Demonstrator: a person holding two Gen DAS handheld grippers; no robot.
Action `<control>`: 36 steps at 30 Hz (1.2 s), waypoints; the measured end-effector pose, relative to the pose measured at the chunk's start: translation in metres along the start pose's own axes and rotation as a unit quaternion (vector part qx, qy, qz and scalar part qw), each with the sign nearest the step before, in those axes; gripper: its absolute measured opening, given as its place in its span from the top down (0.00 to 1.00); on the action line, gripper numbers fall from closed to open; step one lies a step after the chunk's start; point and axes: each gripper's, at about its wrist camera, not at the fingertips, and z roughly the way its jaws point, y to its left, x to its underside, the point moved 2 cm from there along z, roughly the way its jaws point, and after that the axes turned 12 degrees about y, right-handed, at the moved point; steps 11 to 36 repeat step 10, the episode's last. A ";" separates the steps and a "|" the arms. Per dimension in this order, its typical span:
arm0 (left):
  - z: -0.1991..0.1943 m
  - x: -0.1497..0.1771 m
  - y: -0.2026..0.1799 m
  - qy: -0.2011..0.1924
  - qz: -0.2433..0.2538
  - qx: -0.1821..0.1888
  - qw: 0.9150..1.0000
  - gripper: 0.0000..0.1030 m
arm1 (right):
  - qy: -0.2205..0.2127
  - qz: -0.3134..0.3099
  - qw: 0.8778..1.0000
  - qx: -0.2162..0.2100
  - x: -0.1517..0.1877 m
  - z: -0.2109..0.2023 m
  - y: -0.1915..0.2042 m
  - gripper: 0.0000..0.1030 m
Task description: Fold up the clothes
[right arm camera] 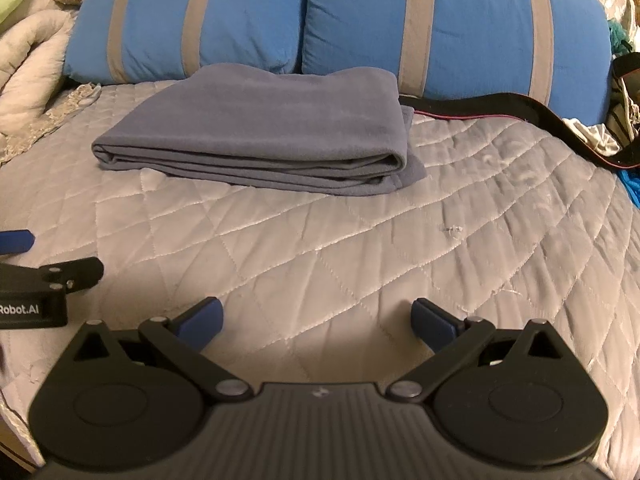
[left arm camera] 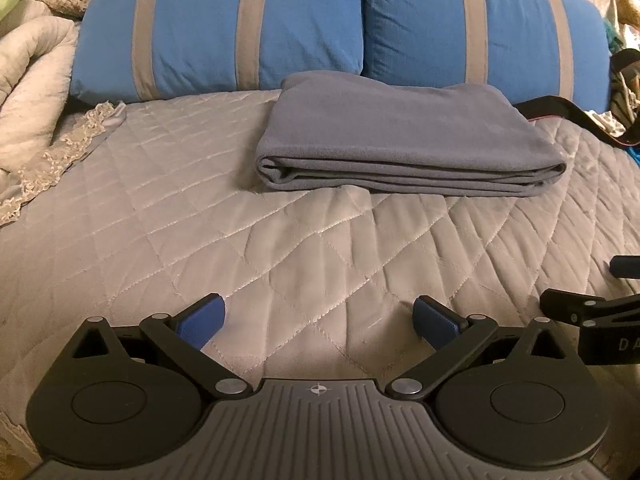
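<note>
A grey-blue fleece garment (left arm camera: 404, 136) lies folded into a flat rectangular stack on the quilted bed, in front of the blue pillows; the right wrist view shows the same stack (right arm camera: 260, 136) to the left of centre. My left gripper (left arm camera: 320, 320) hovers over the quilt well short of the stack, open, nothing between its blue pads. My right gripper (right arm camera: 316, 320) is also open and empty, equally far back. Each gripper shows at the edge of the other's view: the right gripper (left arm camera: 600, 308) and the left gripper (right arm camera: 44, 276).
Two blue pillows with grey stripes (left arm camera: 344, 24) line the back of the grey quilted bedspread (left arm camera: 200, 220). A bunched cream comforter with lace trim (left arm camera: 36, 92) sits at the left. A black strap with red edging (right arm camera: 520, 112) and other clothes lie at the right.
</note>
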 end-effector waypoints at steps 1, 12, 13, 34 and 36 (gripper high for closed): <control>0.000 0.000 0.000 0.000 0.000 -0.001 1.000 0.00 | 0.001 0.000 1.000 0.001 0.000 0.000 0.000 0.00; 0.001 0.002 0.000 -0.008 0.002 -0.001 1.000 0.00 | 0.002 -0.002 1.000 0.000 0.000 0.000 0.001 0.00; 0.001 0.002 0.000 -0.008 0.002 -0.001 1.000 0.00 | 0.002 -0.002 1.000 0.000 0.000 0.000 0.001 0.00; 0.001 0.002 0.000 -0.008 0.002 -0.001 1.000 0.00 | 0.002 -0.002 1.000 0.000 0.000 0.000 0.001 0.00; 0.001 0.002 0.000 -0.008 0.002 -0.001 1.000 0.00 | 0.002 -0.002 1.000 0.000 0.000 0.000 0.001 0.00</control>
